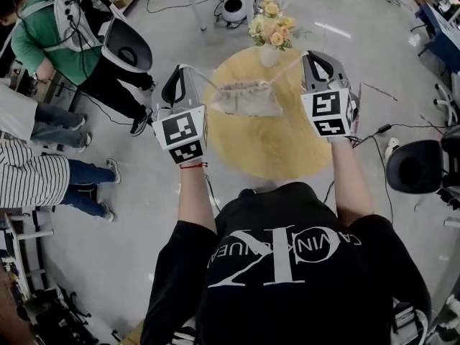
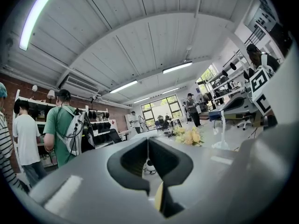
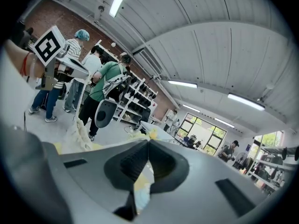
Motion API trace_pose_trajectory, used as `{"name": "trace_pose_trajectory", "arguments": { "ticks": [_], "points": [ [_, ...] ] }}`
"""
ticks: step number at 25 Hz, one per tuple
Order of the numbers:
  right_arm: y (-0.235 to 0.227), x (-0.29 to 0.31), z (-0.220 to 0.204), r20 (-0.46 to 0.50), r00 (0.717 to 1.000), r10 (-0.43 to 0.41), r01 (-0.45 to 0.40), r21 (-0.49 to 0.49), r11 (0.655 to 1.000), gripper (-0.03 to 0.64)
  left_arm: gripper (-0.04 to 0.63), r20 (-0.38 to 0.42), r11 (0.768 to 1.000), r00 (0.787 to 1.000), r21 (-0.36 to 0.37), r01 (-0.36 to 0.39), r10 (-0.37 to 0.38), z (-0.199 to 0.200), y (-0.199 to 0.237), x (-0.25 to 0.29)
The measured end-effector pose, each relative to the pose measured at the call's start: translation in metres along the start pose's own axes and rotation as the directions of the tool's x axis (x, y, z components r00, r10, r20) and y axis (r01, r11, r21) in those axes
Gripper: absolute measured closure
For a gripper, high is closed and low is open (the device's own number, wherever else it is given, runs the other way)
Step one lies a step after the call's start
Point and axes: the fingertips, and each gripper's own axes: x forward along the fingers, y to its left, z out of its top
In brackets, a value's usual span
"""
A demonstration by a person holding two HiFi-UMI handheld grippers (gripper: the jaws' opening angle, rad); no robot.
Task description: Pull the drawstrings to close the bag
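Note:
A beige drawstring bag (image 1: 246, 99) hangs bunched at its mouth above the round yellow table (image 1: 273, 146), between the two grippers. One taut drawstring (image 1: 205, 83) runs from it to my left gripper (image 1: 184, 69), and another (image 1: 287, 69) runs to my right gripper (image 1: 309, 54). Both grippers are held up at about the same height, with jaws closed and pinching the string ends. In the left gripper view the jaws (image 2: 147, 142) meet with no gap. The right gripper (image 3: 148, 143) looks the same in its own view, where the bag (image 3: 77, 130) shows at the left below the other gripper's marker cube (image 3: 48, 45).
A vase of pale yellow flowers (image 1: 272, 29) stands at the table's far edge, just behind the bag. People stand at the left (image 1: 50, 42). A black stool (image 1: 128, 47) is near them and a black chair (image 1: 417, 165) is at the right. Cables lie on the floor.

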Motion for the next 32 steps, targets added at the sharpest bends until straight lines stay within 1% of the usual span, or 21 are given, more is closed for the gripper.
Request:
{"name": "trace_pose_trajectory", "arguments": {
  "ticks": [16,26,32],
  "points": [
    [0.0027,0.0053,-0.0069,-0.009,1.000,0.006,-0.006,-0.010,1.000,0.600,0.577,0.000,1.000,1.000,-0.020,-0.018,0.018,-0.0080,-0.0004,0.0007],
    [0.0011,0.0020,-0.0028,-0.001,1.000,-0.004,0.004,-0.005,1.000,0.600,0.577,0.019,1.000,1.000,-0.018,-0.012,0.012,-0.0019,-0.0007,-0.0011],
    [0.0029,-0.0012,-0.0028,0.002,1.000,-0.004,0.004,0.010,1.000,0.600,0.578,0.027,1.000,1.000,-0.008,0.004,-0.004,0.0000,-0.0050,-0.0037]
  ]
}}
